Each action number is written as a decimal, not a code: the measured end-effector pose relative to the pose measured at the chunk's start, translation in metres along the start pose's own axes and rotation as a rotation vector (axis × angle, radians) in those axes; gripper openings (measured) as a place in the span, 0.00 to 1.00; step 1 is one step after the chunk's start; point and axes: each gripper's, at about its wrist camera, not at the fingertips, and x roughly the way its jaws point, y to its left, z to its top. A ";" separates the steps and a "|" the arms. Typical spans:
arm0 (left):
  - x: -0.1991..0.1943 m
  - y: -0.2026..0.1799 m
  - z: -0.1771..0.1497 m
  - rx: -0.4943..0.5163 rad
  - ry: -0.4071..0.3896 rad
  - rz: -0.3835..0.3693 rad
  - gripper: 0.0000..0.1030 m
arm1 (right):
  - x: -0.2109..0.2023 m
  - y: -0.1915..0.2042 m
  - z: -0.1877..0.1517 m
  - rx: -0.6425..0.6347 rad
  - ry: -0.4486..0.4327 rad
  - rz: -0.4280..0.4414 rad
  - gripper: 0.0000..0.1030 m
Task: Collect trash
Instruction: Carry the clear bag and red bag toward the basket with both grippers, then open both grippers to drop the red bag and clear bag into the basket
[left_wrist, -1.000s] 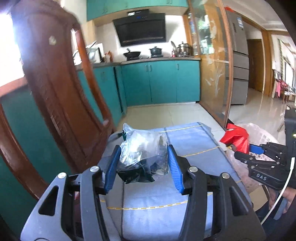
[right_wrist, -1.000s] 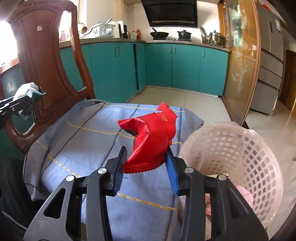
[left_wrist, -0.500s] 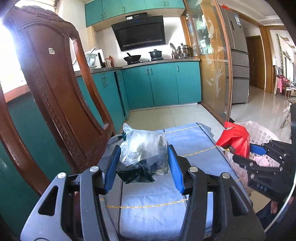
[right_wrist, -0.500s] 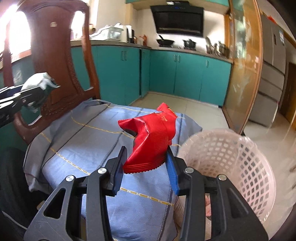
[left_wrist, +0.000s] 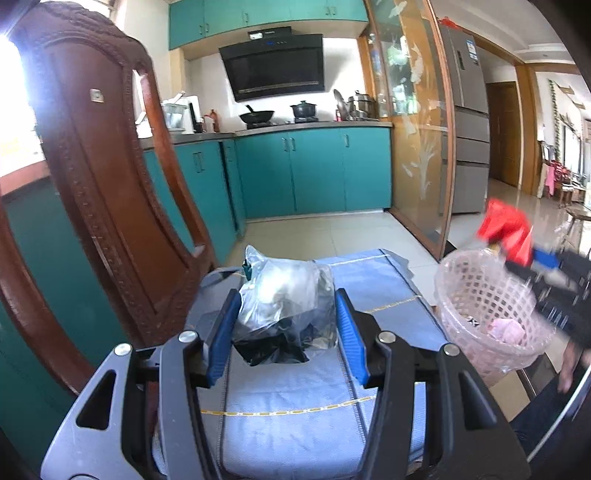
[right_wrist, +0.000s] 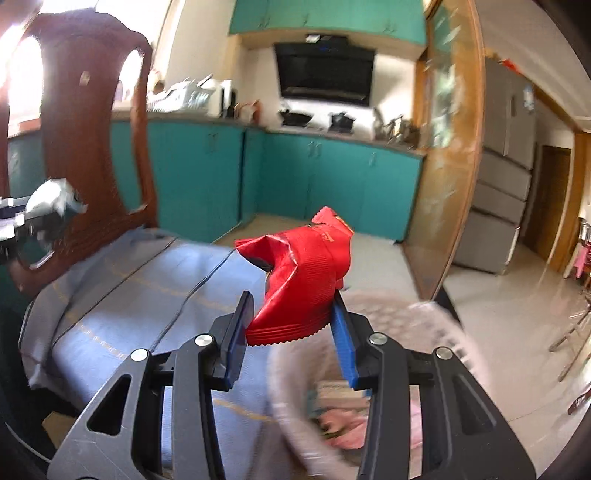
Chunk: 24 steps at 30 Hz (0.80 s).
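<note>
**Both claws loaded beside the basket**

The left gripper (left_wrist: 286, 317) clamps a clear bag (left_wrist: 286, 306) of dark scraps above the blue cloth (left_wrist: 295, 387) on the chair (left_wrist: 110, 206). The right gripper (right_wrist: 291, 332) pinches a red wrapper (right_wrist: 303, 284) over the pink basket (left_wrist: 480, 295), which holds some litter.

The right tool (right_wrist: 291, 332) gripped a crumpled red wrapper (right_wrist: 301, 284) between its blue pads above the near rim of a blurred pink mesh basket (right_wrist: 443, 325). A blue cloth (right_wrist: 140, 314) covered the wooden chair (right_wrist: 92, 129) seat. At the left edge, the left tool (right_wrist: 22, 225) held a clear plastic bag (right_wrist: 51, 199).
</note>
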 end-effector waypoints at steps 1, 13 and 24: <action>0.003 -0.003 0.001 0.003 0.007 -0.019 0.51 | -0.003 -0.009 0.003 0.007 -0.008 0.000 0.41; 0.052 -0.085 0.015 0.037 0.051 -0.220 0.51 | 0.018 -0.058 -0.029 0.063 0.187 -0.211 0.40; 0.075 -0.131 0.017 0.072 0.082 -0.310 0.51 | 0.023 -0.065 -0.033 0.095 0.209 -0.205 0.41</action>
